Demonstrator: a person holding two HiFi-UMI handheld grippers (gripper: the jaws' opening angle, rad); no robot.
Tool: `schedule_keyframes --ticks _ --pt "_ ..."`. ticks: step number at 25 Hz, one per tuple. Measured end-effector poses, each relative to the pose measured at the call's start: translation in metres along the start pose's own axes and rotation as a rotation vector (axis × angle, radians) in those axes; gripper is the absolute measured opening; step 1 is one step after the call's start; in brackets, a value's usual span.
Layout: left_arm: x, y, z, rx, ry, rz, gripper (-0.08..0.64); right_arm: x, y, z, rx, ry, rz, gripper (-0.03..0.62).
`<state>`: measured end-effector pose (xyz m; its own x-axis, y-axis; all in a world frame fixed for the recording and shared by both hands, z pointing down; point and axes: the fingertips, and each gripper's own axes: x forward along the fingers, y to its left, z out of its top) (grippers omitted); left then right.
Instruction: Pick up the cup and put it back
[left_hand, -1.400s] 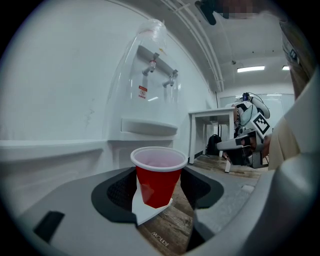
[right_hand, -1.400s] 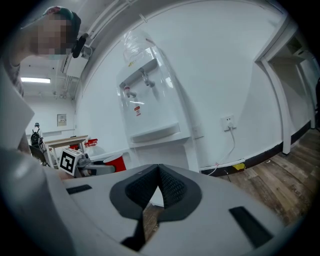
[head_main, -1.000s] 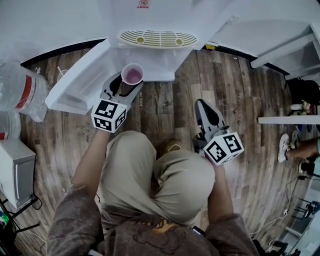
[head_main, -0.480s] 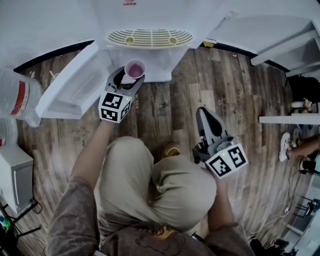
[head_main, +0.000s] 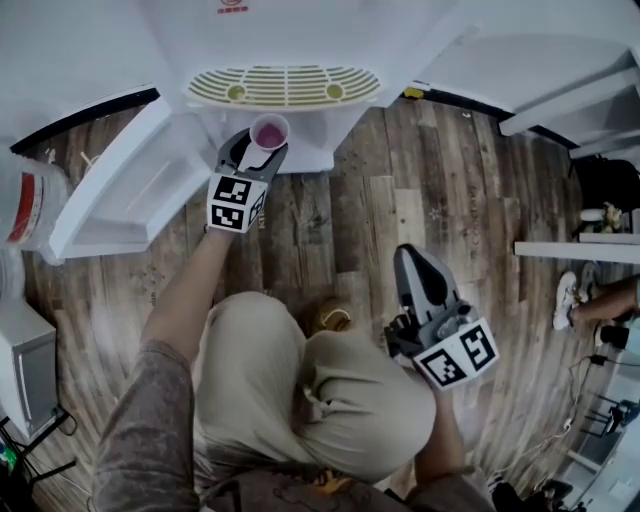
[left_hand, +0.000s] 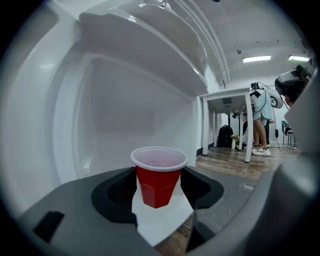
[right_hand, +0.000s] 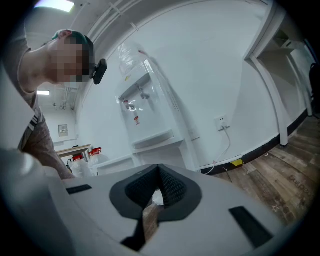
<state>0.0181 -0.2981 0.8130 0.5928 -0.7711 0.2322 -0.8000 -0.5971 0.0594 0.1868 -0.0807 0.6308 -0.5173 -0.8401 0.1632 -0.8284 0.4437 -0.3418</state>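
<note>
In the head view, the left gripper (head_main: 258, 152) reaches up to a tall white water dispenser (head_main: 300, 40). Its jaws are closed round a small plastic cup with a white rim (head_main: 268, 131). From above, only the cup's pinkish inside shows. The cup sits just below the cream slotted drip grille (head_main: 285, 85), over the edge of a white ledge (head_main: 318, 152). A white panel (head_main: 120, 190) angles out close on the gripper's left, while open wood-plank floor (head_main: 340, 230) lies to its right. The right gripper (head_main: 412, 265) hangs well apart over that floor, beside the person's beige-trousered knee (head_main: 350, 390).

The left gripper view adds what the top view hides. The cup's wall is red and faceted, it stands upright, and both dark pads (left_hand: 117, 192) press its sides. The corner of the white ledge lies beneath it, but I cannot tell whether the base touches it. A recessed white wall (left_hand: 125, 110) stands close behind and an overhang sits above. The room opens to the right, towards a white table (left_hand: 225, 95).

In the right gripper view, the jaws meet at their tips with nothing between them. Only this view shows the dispenser from the side, along with a wall socket (right_hand: 220, 121) and black skirting (right_hand: 265, 147).
</note>
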Motion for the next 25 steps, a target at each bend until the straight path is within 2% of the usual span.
schedule_keyframes --ticks 13,25 --pt "0.068 0.037 -0.047 -0.025 0.079 0.102 0.27 -0.01 -0.007 -0.003 0.045 0.011 0.002 0.003" --pt "0.09 0.043 -0.075 -0.031 0.13 0.122 0.272 -0.014 -0.009 -0.004 0.053 0.0 0.008 0.002"
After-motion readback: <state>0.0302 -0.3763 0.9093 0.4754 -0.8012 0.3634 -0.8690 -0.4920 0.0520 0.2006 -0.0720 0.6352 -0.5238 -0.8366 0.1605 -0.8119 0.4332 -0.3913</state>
